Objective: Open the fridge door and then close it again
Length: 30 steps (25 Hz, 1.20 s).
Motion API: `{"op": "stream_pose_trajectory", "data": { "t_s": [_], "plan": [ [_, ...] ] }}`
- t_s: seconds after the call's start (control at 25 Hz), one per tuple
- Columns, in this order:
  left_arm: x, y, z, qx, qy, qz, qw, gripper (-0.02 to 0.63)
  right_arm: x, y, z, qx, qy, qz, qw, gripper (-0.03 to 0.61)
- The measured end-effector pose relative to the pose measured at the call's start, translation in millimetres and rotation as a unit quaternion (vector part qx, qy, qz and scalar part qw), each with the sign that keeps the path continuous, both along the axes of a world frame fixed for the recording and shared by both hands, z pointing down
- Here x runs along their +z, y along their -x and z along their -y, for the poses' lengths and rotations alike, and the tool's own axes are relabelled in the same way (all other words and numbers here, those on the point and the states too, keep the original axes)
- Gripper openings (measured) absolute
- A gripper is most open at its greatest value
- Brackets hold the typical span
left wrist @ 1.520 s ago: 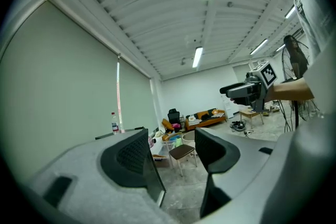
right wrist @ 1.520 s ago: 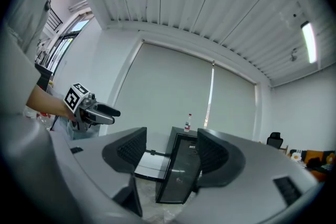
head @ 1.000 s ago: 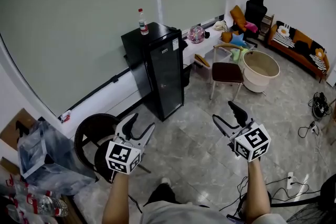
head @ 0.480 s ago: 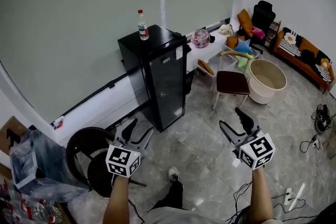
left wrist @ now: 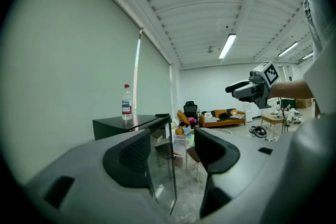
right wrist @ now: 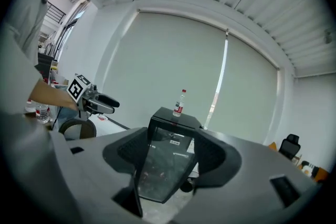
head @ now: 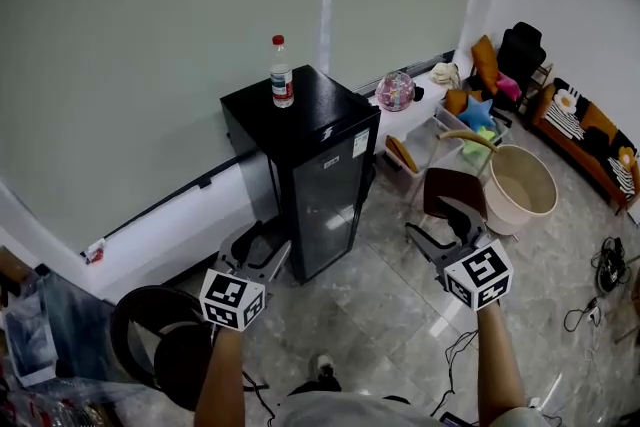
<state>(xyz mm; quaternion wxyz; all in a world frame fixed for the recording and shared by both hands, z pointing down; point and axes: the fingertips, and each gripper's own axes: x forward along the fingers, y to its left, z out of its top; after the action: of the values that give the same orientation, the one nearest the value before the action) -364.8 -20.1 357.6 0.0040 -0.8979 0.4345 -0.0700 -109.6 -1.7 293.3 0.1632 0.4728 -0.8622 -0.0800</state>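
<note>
Tall black glass-fronted fridge (head: 322, 185) stands by the wall, door shut and untouched, left gripper (head: 257, 250) and right gripper (head: 432, 221) both gaping empty near it, so opening and closing both remain.

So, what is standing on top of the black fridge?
A clear plastic bottle with a red cap stands upright on the black glass-door fridge, near the rear edge. Its liquid level cannot be made out.
</note>
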Motion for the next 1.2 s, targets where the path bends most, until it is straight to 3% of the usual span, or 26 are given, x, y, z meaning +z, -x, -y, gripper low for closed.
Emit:
{"op": "stream_pose_trajectory", "data": {
  "t_s": [0.2,0.4,0.64,0.96,1.08,1.2],
  "plan": [
    [14.2,15.8,55.7,-0.033,0.012,-0.019,0.9992,0.222,2.2,32.4,76.5,-0.038,0.008,-0.018,0.999,0.272],
    [45.3,26.9,85.4,-0.054,0.045,-0.010,0.9975,0.219,17.7,67.0,134.2,-0.086,0.018,-0.054,0.995,0.272],
    [83.5,18.6,110.2,-0.073,0.091,-0.002,0.9932,0.219,46.4,89.6,198.7,-0.158,0.034,-0.131,0.978,0.272],
    [125.4,0.1,145.5,-0.148,0.147,-0.015,0.9780,0.219,71.3,120.4,275.4,-0.283,0.033,-0.189,0.940,0.272],
    [144.5,-6.1,155.8,-0.165,0.167,-0.013,0.9721,0.219,82.9,133.4,293.8,-0.328,0.027,-0.220,0.918,0.272],
    [168.0,-8.1,166.3,-0.175,0.190,-0.003,0.9661,0.219,96.8,145.1,302.2,-0.376,0.019,-0.259,0.889,0.272]
  ]
}}
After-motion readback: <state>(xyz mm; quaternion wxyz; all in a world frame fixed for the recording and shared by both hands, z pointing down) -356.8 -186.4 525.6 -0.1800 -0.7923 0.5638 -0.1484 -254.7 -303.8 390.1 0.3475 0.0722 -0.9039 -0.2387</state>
